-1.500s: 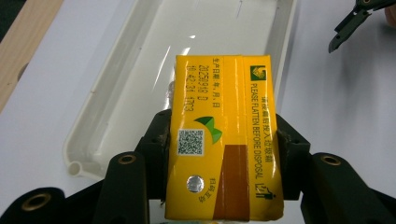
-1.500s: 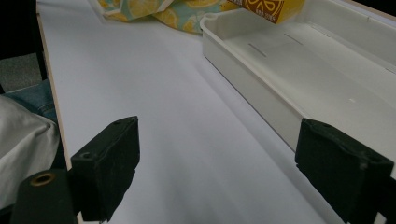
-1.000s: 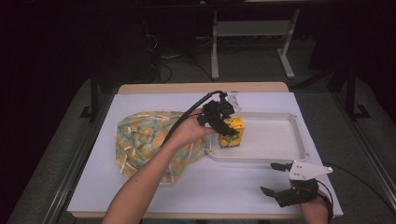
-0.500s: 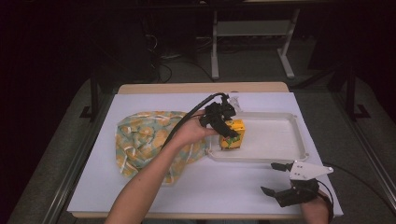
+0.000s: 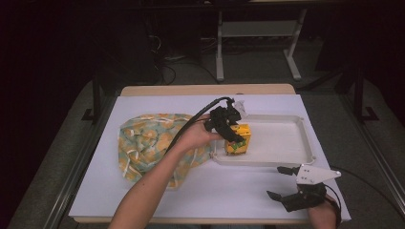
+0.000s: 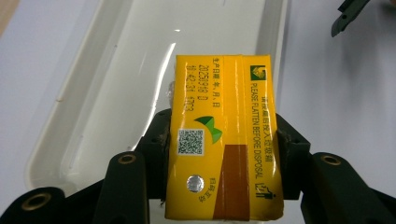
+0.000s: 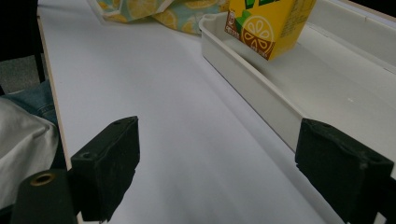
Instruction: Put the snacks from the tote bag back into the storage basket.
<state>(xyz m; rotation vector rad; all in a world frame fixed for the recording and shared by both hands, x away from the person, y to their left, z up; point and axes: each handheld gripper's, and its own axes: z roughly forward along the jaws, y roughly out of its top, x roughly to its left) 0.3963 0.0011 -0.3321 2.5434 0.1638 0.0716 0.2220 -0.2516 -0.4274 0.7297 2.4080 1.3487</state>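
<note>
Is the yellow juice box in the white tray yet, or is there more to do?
Nearly there. The yellow juice box is already at the left end of the white tray, out of the lemon-print bag. The left hand-held gripper is clamped on it. Letting go is left. The right hand-held gripper waits open over the table near the tray.

- The high view looks forward and down from above the near edge of the table, taking in its whole top.
- The left gripper view sits very near, looking steeply down onto a yellow carton in the white tray.
- The right gripper view looks low across the table from its near right, towards the far left.
- All three share the carton and tray.
</note>
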